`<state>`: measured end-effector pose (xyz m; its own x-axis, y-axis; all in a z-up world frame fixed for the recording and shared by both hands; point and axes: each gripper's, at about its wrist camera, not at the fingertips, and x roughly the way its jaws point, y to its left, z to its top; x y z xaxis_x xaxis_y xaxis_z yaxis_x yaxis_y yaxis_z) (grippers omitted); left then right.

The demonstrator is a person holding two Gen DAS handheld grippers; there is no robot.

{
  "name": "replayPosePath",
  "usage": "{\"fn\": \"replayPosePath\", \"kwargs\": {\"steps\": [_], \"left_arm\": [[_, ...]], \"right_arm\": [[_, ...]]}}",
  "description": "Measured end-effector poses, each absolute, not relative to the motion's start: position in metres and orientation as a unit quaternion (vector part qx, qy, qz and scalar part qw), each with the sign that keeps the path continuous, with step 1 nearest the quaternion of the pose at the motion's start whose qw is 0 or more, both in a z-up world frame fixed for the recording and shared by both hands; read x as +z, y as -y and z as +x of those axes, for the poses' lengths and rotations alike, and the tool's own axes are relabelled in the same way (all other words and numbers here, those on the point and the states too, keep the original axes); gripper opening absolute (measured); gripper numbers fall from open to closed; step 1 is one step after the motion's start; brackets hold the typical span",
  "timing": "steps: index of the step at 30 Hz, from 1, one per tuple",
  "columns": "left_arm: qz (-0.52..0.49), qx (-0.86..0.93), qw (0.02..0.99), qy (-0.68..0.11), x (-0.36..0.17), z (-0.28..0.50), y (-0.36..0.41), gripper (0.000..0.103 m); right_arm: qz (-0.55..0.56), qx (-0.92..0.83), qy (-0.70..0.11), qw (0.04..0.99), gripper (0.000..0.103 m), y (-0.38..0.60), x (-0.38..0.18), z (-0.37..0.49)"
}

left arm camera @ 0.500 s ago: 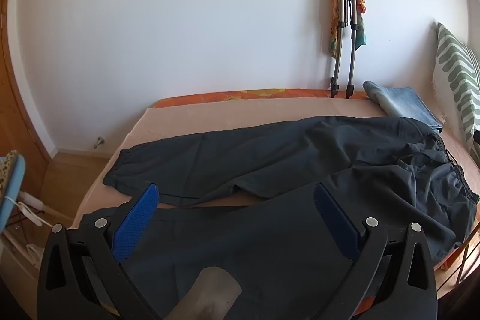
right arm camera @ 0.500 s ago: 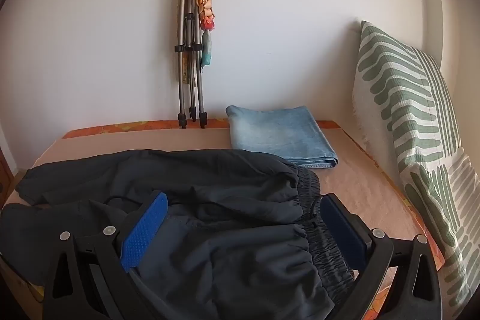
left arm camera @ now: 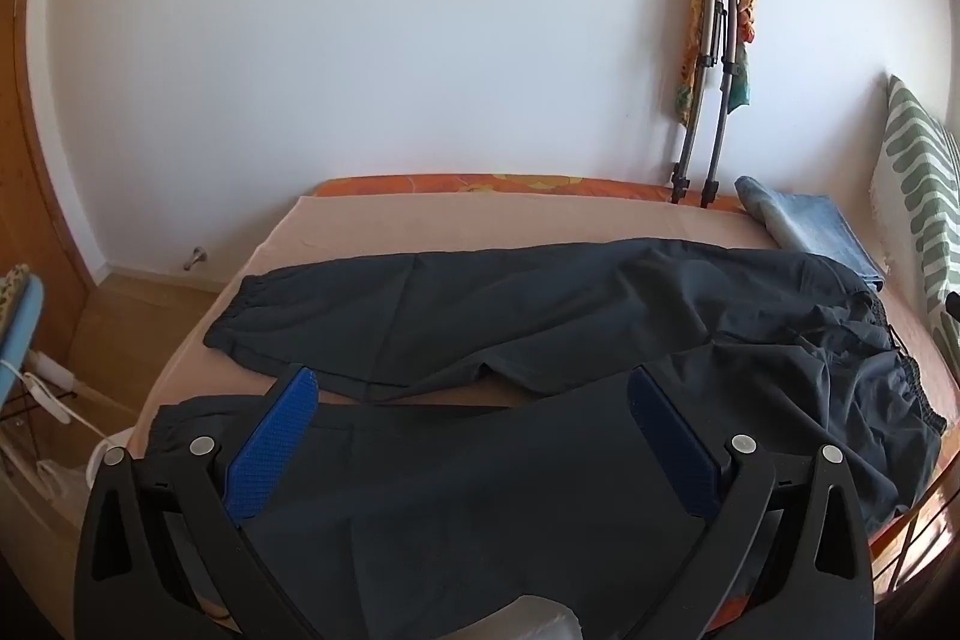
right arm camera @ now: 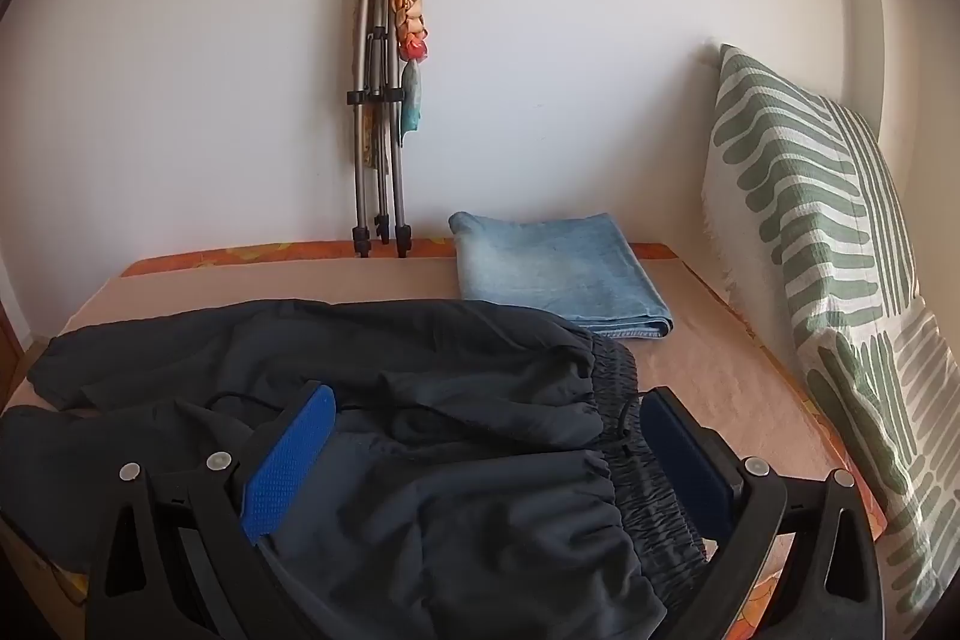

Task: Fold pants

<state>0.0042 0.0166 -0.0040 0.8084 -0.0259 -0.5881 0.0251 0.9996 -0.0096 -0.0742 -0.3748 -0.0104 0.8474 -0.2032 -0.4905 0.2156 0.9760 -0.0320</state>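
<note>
Peach-sheeted bed [left arm camera: 480,226] fills both views, dark pants [left arm camera: 540,304] spread lengthwise left to right across it. Left gripper [left arm camera: 474,418] is seen released over the near leg, right gripper [right arm camera: 489,430] released, straddling the waistband [right arm camera: 618,370] at lower centre.

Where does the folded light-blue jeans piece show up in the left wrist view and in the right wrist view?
Left wrist: folded jeans at far right, by the wall, beyond the dark pants.
Right wrist: folded jeans at centre, beyond the pants.
Shared landmark: folded metal stand leaning on the wall, just left of the jeans.
</note>
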Motion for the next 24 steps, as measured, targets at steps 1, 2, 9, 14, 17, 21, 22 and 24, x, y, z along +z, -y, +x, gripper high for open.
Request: {"fn": "replayPosePath", "kwargs": {"steps": [1, 2, 9, 14, 17, 21, 22, 24], "left_arm": [[-0.001, -0.015, 0.951, -0.31, -0.0043, 0.0043, -0.0167, 0.103], [0.0, -0.016, 0.951, -0.31, -0.0043, 0.0041, -0.0168, 0.103], [-0.001, -0.015, 0.951, -0.309, -0.004, 0.0038, -0.0179, 0.103], [-0.001, -0.012, 0.951, -0.309, -0.0048, 0.0046, -0.0183, 0.103], [-0.002, -0.012, 0.952, -0.307, -0.0045, 0.0037, -0.0191, 0.103], [-0.002, -0.013, 0.952, -0.306, -0.0041, 0.0038, -0.0202, 0.103], [-0.002, -0.012, 0.952, -0.306, -0.0042, 0.0034, -0.0196, 0.103], [-0.004, -0.013, 0.952, -0.307, -0.0044, 0.0029, -0.0198, 0.103]], "right_arm": [[0.012, -0.109, -0.254, 0.961, 0.103, 0.3744, -0.0107, -0.074], [0.012, -0.109, -0.254, 0.961, 0.103, 0.3755, -0.0091, -0.0749], [0.013, -0.11, -0.252, 0.961, 0.103, 0.3763, -0.0089, -0.0755], [0.011, -0.109, -0.252, 0.961, 0.103, 0.3757, -0.0094, -0.0746], [0.012, -0.11, -0.252, 0.961, 0.103, 0.3751, -0.0091, -0.0744], [0.012, -0.11, -0.252, 0.961, 0.103, 0.3747, -0.0089, -0.0742], [0.012, -0.111, -0.251, 0.961, 0.103, 0.3747, -0.0089, -0.0745], [0.012, -0.11, -0.252, 0.961, 0.103, 0.3745, -0.0091, -0.0745]]}}
